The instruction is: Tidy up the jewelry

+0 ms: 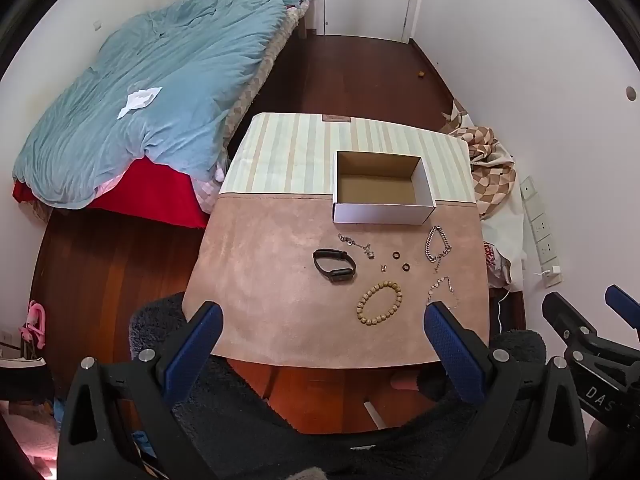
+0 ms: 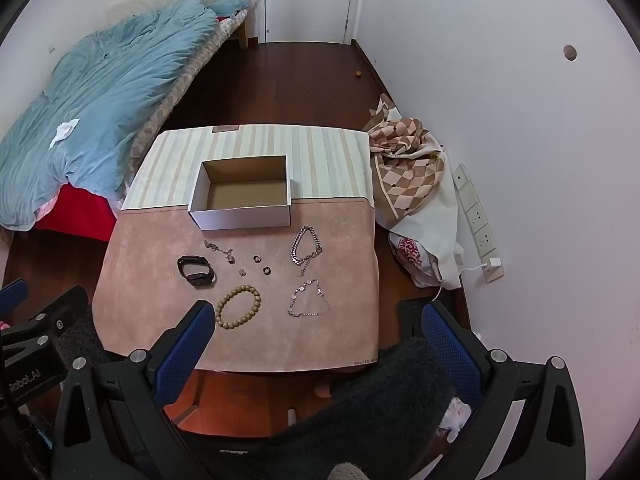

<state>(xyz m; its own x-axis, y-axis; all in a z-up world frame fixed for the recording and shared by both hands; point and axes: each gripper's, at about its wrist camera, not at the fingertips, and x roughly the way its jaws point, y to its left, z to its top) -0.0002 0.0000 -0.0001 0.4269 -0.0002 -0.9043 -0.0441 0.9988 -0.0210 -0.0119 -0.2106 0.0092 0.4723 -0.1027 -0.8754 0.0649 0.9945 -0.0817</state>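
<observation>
1. The left gripper (image 1: 322,322) hangs at the lower centre of its frame, jaws spread wide, holding nothing; its right pad hides part of the thin silver chain (image 1: 442,290).
2. The right gripper (image 2: 316,320) is likewise wide open and empty.
3. The open cardboard box (image 2: 242,214) sits mid-frame on the table (image 2: 340,332), empty.
4. Below it lie the wooden bead bracelet (image 2: 239,306), black fitness band (image 2: 195,271), chunky silver chain (image 2: 306,245) and two dark rings (image 2: 262,264); smaller charms are hard to make out.
</observation>
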